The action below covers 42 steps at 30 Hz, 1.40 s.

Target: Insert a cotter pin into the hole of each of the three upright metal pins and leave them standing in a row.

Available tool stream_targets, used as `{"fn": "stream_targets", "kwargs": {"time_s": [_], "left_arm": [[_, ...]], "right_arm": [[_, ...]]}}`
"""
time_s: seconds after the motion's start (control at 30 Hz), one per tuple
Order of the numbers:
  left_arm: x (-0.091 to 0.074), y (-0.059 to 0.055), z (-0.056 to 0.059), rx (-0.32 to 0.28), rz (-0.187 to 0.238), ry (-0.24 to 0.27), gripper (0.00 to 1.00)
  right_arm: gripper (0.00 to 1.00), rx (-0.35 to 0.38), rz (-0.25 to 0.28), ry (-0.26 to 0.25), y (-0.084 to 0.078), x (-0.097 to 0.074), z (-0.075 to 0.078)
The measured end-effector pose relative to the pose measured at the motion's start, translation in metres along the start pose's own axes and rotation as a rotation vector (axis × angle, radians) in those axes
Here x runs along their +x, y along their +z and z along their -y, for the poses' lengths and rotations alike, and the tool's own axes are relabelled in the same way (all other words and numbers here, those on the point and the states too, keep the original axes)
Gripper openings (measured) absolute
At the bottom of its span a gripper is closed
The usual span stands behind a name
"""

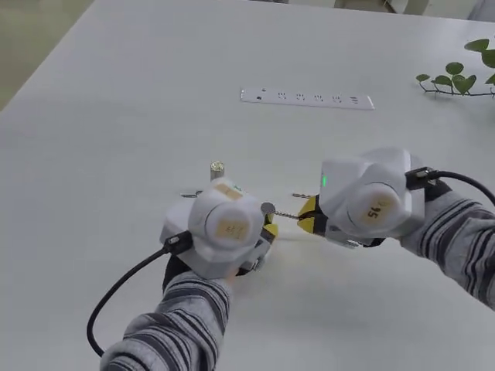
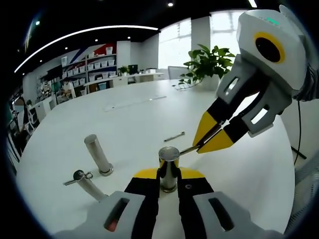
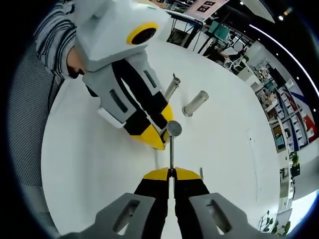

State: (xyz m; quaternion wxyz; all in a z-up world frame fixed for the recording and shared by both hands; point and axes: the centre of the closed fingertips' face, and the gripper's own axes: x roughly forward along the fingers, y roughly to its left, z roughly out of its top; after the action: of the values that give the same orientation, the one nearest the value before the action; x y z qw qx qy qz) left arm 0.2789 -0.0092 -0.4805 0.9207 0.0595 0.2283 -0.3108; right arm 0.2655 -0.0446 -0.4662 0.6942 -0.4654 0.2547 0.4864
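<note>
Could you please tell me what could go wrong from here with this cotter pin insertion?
1. The thin cotter pin, shut in the right gripper jaws, meets the metal pin near its head. If it is off the hole, it may bend or slip.
2. That push lands high on the metal pin held by the left gripper, so it could tilt in the jaws.
3. The bare pin and finished pin are close by, and a stray gripper might knock them.

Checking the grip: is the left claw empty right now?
No, the left claw is shut on an upright metal pin.
</note>
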Motion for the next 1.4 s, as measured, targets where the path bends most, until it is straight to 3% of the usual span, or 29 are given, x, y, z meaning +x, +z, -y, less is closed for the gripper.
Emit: {"fn": "stream_targets", "kwargs": {"time_s": [0.33,0.6,1.4], "left_arm": [[0.003,0.001,0.0,0.006,0.008,0.001,0.09],[0.004,0.001,0.0,0.009,0.014,0.011,0.09],[-0.001,-0.003,-0.001,-0.018,0.018,0.048,0.09]], "right_arm": [[0.0,-0.019,-0.005,-0.001,0.002,-0.006,0.004],[0.0,0.025,0.045,0.023,0.01,-0.007,0.003],[0.0,0.039,0.046,0.017,0.027,0.001,-0.004]]}}
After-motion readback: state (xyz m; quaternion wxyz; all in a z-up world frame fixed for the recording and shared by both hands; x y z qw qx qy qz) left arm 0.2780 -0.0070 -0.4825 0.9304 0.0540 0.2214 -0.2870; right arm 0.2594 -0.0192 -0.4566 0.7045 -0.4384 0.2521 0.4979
